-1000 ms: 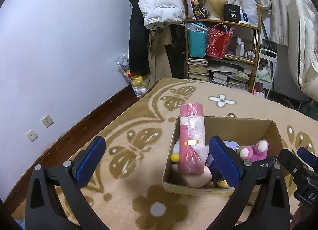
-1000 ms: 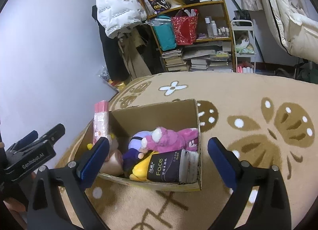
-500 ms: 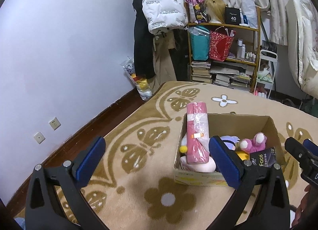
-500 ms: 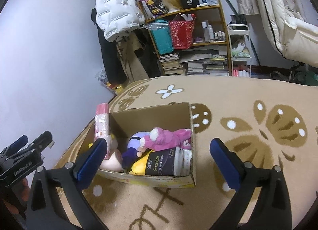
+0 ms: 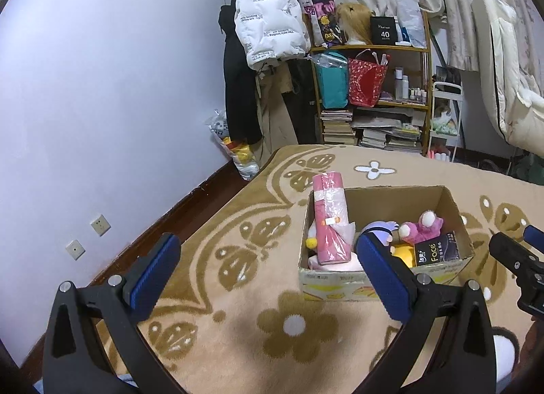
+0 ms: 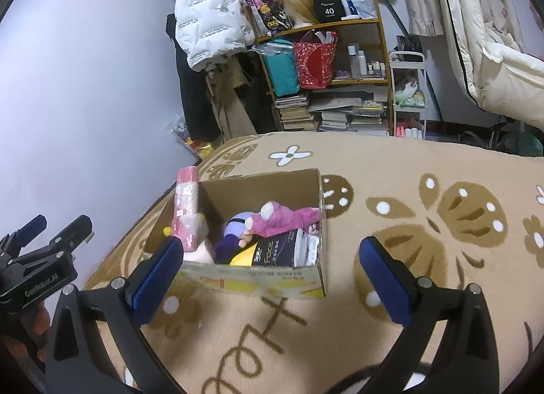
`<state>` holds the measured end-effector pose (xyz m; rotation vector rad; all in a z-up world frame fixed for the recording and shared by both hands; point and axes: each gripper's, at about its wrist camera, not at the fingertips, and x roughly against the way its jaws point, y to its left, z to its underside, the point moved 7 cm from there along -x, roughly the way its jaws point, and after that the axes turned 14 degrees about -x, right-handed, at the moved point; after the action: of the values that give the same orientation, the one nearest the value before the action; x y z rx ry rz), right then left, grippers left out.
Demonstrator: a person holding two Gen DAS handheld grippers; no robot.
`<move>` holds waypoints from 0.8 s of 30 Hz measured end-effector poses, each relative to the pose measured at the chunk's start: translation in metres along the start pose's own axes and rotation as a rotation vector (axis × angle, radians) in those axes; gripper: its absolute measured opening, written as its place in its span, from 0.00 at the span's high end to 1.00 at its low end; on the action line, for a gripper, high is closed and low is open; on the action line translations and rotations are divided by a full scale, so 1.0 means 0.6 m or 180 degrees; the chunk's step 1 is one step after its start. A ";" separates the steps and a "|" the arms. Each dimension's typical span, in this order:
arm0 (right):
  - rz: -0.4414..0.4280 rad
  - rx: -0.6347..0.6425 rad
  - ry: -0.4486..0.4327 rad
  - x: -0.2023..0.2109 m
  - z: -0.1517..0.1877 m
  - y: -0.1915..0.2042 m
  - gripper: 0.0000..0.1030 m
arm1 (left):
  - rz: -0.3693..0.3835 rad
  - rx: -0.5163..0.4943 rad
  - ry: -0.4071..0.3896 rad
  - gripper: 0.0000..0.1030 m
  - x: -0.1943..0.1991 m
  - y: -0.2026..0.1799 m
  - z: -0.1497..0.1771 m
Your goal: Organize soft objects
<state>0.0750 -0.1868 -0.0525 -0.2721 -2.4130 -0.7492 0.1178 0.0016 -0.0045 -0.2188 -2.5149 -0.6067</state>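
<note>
An open cardboard box (image 5: 448,198) (image 6: 316,196) sits on the beige carpet. In it are a pink wrapped roll (image 5: 329,220) (image 6: 185,210) standing against the left wall, a pink plush toy (image 5: 421,227) (image 6: 285,218), a purple plush (image 6: 231,241), a yellow plush (image 6: 243,256) and a black "Face" tissue pack (image 5: 437,252) (image 6: 275,252). My left gripper (image 5: 268,278) is open and empty, held back from the box's near left. My right gripper (image 6: 270,278) is open and empty, just in front of the box.
The patterned carpet (image 5: 238,309) spreads around the box. A purple wall with sockets (image 5: 100,225) runs on the left. A cluttered bookshelf (image 5: 370,94), hanging coats (image 5: 268,30) and a white duvet (image 5: 510,81) stand at the back.
Both grippers have pulled back and up from the box, so it appears smaller and farther away. Both stay open and empty. The box contents have not moved.
</note>
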 end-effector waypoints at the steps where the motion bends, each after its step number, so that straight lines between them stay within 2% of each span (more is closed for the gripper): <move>1: 0.0007 0.0007 -0.0009 0.006 0.002 -0.001 0.00 | 0.0001 0.0013 0.0002 0.00 0.004 0.002 0.002; 7: -0.0010 0.0040 -0.0048 0.031 0.010 -0.002 0.00 | 0.0077 0.0117 0.0056 0.00 0.023 0.008 0.026; 16: 0.0035 0.0046 -0.0021 0.043 0.031 -0.007 0.00 | 0.0107 0.0058 0.0128 0.00 0.037 -0.004 0.053; 24: 0.0147 0.0039 0.0094 0.033 0.048 -0.015 0.00 | 0.0150 -0.0028 0.0116 0.00 0.032 -0.016 0.051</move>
<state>0.0422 -0.1772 -0.0639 -0.3088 -2.3744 -0.7127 0.0846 0.0080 -0.0209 -0.2671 -2.4654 -0.5978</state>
